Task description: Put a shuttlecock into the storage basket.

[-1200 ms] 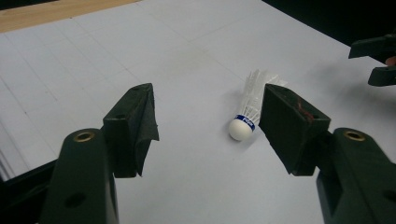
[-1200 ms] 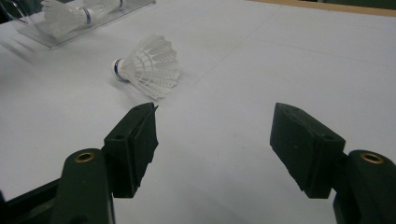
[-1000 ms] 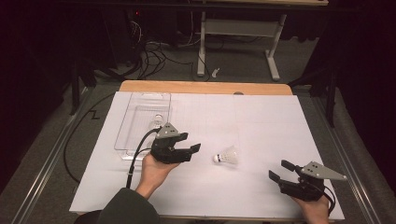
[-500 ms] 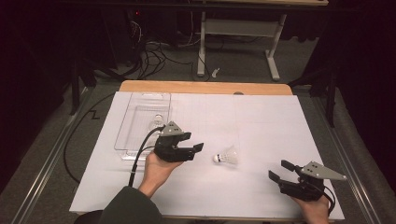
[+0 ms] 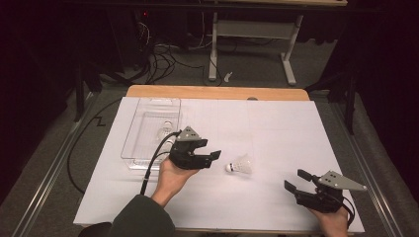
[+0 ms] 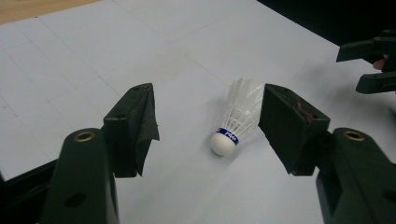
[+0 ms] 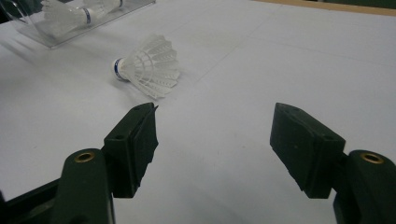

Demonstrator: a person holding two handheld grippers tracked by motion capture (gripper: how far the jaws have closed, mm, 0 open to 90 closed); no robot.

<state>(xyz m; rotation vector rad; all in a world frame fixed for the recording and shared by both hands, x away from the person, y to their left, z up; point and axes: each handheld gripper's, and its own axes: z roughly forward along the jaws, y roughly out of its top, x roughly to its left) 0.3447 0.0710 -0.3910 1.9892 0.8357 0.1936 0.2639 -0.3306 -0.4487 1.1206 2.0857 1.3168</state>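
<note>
White feathers and a cork nose: the shuttlecock (image 5: 240,164) lies on its side on the paper-covered table (image 5: 276,123), nose toward the left gripper (image 5: 210,157). Over the last second that gripper has crept rightward, away from the clear tray (image 5: 148,129) and closer to the shuttlecock, its jaws spread wide and holding nothing. In the left gripper view the shuttlecock (image 6: 236,119) sits between the two jaw tips but a little beyond them (so I judge the reach is nearly done and a short push forward is what a grasp needs). The right gripper (image 5: 295,183) has not moved, resting near the front right of the table, jaws apart and empty, well clear of the shuttlecock (image 7: 147,65).

A second shuttlecock (image 7: 77,13) lies in the tray, cut off at the frame edge in the right gripper view; from above it is a faint pale shape behind the plastic wall. The blue band's lettering is too small to read
</note>
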